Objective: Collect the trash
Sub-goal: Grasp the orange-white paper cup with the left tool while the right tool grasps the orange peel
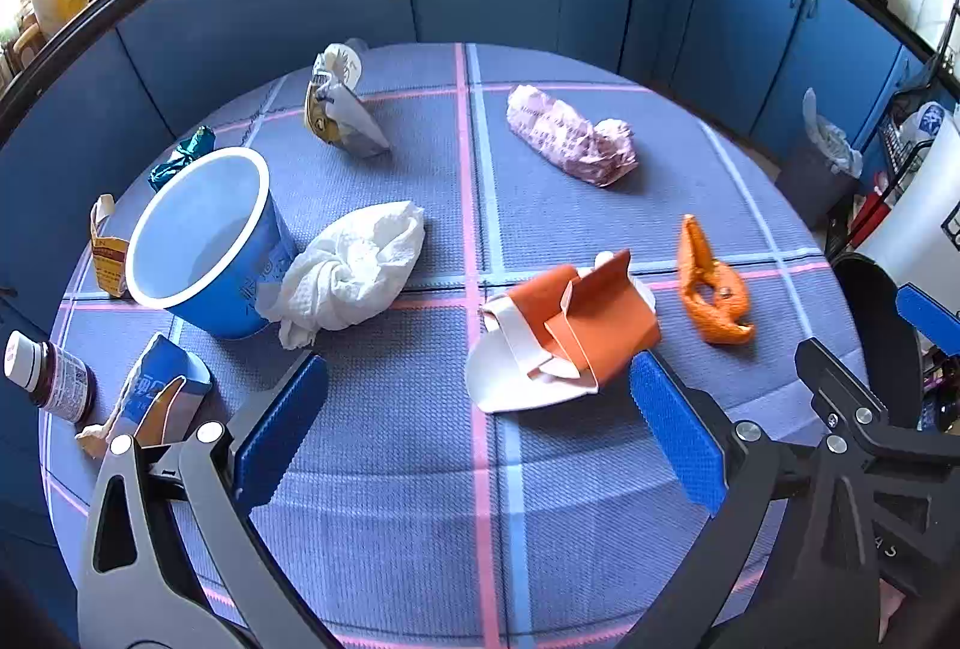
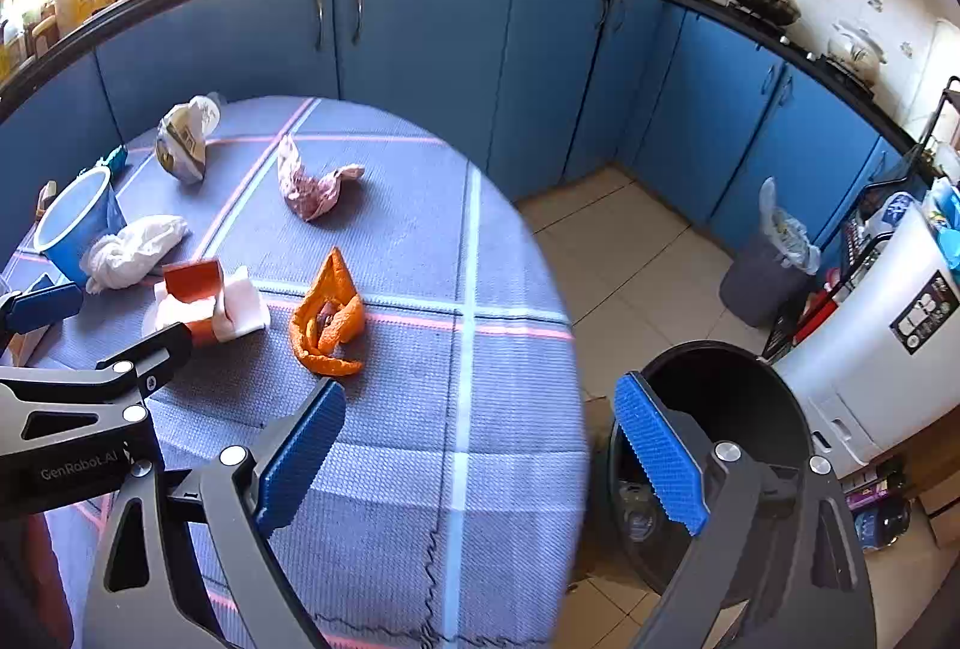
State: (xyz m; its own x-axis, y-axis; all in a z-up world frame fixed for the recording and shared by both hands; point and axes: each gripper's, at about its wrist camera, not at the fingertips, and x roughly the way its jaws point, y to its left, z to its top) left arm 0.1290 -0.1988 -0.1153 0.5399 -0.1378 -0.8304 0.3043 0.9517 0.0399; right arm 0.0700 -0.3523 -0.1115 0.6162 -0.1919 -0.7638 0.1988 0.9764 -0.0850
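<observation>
Trash lies on a round table with a blue plaid cloth (image 1: 420,469). A flattened orange and white carton (image 1: 564,337) lies just ahead of my open, empty left gripper (image 1: 480,421). A crumpled white tissue (image 1: 354,265) leans on a blue paper cup (image 1: 204,241). Orange peel (image 1: 711,283) lies to the right; a pink wrapper (image 1: 570,135) and a gold pouch (image 1: 339,108) lie farther back. My right gripper (image 2: 480,445) is open and empty over the table's right edge, next to a black bin (image 2: 720,457) on the floor. The peel (image 2: 330,319) sits ahead of it, to the left.
A dark bottle (image 1: 54,373), a blue pack (image 1: 162,391), a small orange box (image 1: 108,259) and a teal wrapper (image 1: 180,156) crowd the table's left side. Blue cabinets (image 2: 420,66) ring the room. A grey lined bin (image 2: 768,265) and a white appliance (image 2: 876,349) stand at right.
</observation>
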